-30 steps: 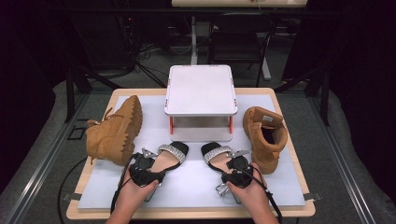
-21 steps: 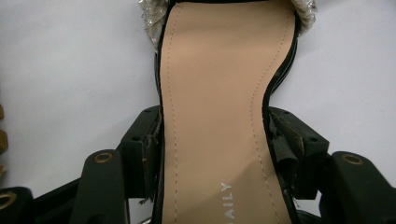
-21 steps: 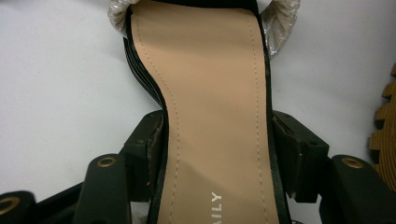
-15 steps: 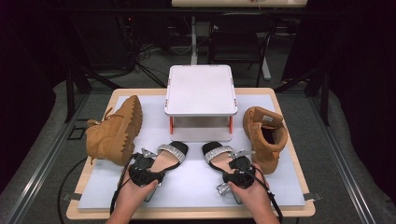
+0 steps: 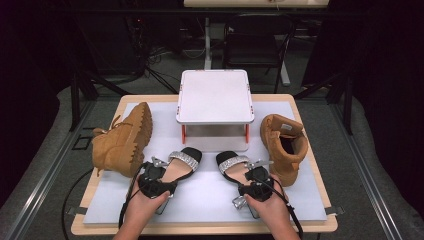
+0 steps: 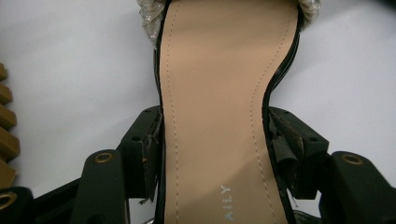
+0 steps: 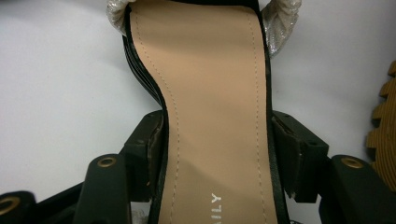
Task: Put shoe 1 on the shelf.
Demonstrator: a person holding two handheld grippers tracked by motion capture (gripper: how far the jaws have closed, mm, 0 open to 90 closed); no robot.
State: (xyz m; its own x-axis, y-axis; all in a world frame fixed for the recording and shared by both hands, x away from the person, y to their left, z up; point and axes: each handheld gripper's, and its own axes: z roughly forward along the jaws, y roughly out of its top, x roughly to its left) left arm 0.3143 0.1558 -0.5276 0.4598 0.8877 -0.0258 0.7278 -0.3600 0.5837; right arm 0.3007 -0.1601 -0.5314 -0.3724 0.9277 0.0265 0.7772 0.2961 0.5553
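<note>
Two black heeled sandals with tan insoles and silver glitter straps lie on the white mat, toes pointing away from me. My left gripper [image 5: 155, 172] is shut on the narrow waist of the left sandal [image 5: 182, 162], its pads against both edges of the sole. In the left gripper view the left gripper [image 6: 215, 149] holds that left sandal [image 6: 215, 70]. My right gripper [image 5: 255, 175] grips the right sandal [image 5: 232, 165] the same way. In the right gripper view the right gripper [image 7: 217, 149] clamps the right sandal [image 7: 205, 60] at its waist. Both sandals rest on the mat.
A tan work boot [image 5: 122, 142] lies on its side at the left, its lugged sole [image 6: 7, 121] near my left gripper. A second tan boot [image 5: 285, 145] stands at the right, close to the right sandal. A white raised stand [image 5: 214, 96] on red legs stands behind the sandals.
</note>
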